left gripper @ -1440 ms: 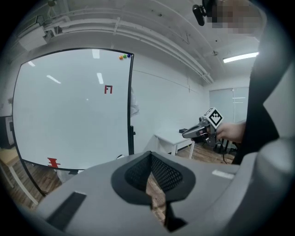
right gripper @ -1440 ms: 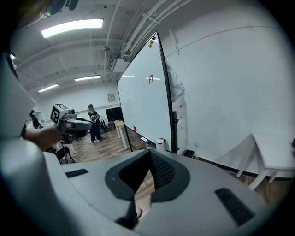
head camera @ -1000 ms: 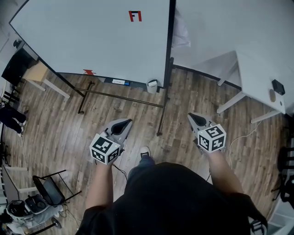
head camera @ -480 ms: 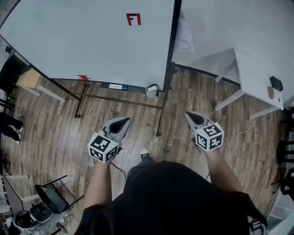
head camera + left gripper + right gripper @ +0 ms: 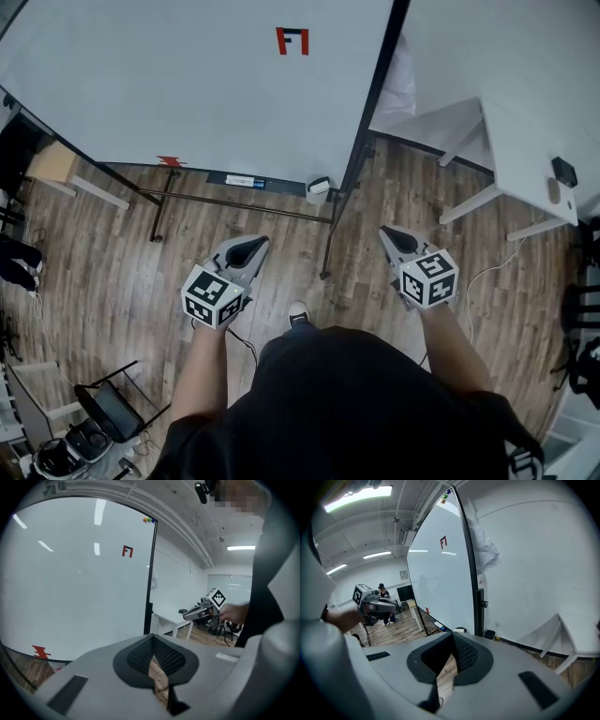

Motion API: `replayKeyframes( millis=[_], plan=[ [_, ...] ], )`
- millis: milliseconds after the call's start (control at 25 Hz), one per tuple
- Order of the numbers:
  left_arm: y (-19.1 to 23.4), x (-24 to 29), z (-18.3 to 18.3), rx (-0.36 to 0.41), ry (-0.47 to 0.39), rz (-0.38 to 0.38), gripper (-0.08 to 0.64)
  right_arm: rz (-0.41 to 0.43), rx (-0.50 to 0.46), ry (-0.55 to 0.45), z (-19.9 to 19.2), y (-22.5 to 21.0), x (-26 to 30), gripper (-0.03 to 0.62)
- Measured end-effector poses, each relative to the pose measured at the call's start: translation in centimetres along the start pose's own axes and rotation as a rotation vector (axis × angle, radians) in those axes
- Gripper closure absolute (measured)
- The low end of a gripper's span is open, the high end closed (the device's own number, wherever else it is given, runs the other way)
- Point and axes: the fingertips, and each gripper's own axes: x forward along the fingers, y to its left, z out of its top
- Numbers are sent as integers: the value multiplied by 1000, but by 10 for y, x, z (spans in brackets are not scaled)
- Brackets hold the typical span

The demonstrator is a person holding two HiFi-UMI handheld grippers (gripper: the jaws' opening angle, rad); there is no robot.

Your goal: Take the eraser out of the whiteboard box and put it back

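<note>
A big whiteboard on a wheeled stand fills the top of the head view, with a red-and-black mark high up on it. A small white whiteboard box hangs at the board's lower right corner, by the black post; it also shows in the right gripper view. I cannot make out the eraser. My left gripper and right gripper are held level over the wooden floor, well short of the board. Both are shut and empty. The box lies ahead, between the two.
The stand's floor bar and post foot lie ahead of me. A white table with a small black object stands to the right. A black chair and gear sit lower left. A cable runs across the floor.
Both grippers have moved forward with me toward the whiteboard, and the board and its box now sit lower and further right in view. Both pairs of jaws stayed shut.
</note>
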Motion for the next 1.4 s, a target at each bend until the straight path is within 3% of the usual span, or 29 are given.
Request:
replayKeyframes(
  millis=[520,1400],
  plan=[
    [50,2,-1,-6,2,-36,548,-23,9,27,12,14,39,598],
    [90,-9,5,24,5,-112,548,-99,19,4,36,37,61,598]
  ],
)
